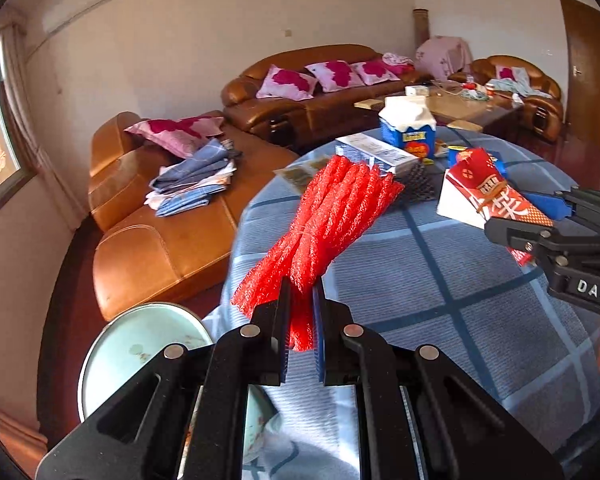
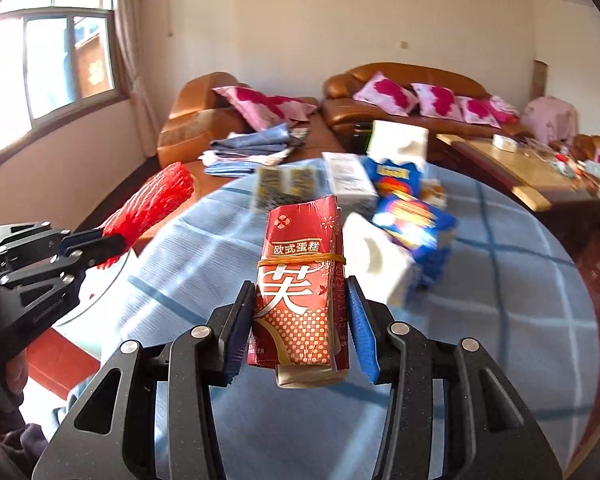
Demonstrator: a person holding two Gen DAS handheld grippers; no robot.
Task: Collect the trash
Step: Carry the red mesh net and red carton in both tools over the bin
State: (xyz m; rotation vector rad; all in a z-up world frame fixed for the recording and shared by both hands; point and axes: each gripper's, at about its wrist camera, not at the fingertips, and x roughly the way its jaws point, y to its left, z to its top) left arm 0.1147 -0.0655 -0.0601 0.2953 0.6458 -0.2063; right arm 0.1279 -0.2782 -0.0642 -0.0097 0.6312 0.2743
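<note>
Red mesh netting: I had a bundle of red mesh netting (image 1: pixel 332 216) pinched at its near end between my left fingers (image 1: pixel 281 320), the rest fanning out above the tabletop (image 1: pixel 440 280).
Left gripper: my left gripper (image 1: pixel 302 328) was pressed nearly together on the netting; the right wrist view showed it (image 2: pixel 100 246) at the left, with the netting (image 2: pixel 152 200) sticking out past the tabletop edge.
Red packet stack: my right gripper (image 2: pixel 300 328) clamped a stack of flattened red packets (image 2: pixel 300 280) bound with a rubber band (image 2: pixel 300 258), the fingers (image 2: pixel 360 328) on either side of it.
Tabletop: blue checked cloth, carrying blue-and-white cartons (image 1: pixel 408 128), a long white box (image 1: pixel 376 152) and a dark mesh piece (image 1: pixel 418 184) beyond the netting.
Beside the tabletop: a round pale green tray (image 1: pixel 140 344) low at the left.
Room: brown leather sofas (image 1: pixel 308 96) with pink cushions (image 1: pixel 286 82) and folded blue cloth (image 1: pixel 192 184).
</note>
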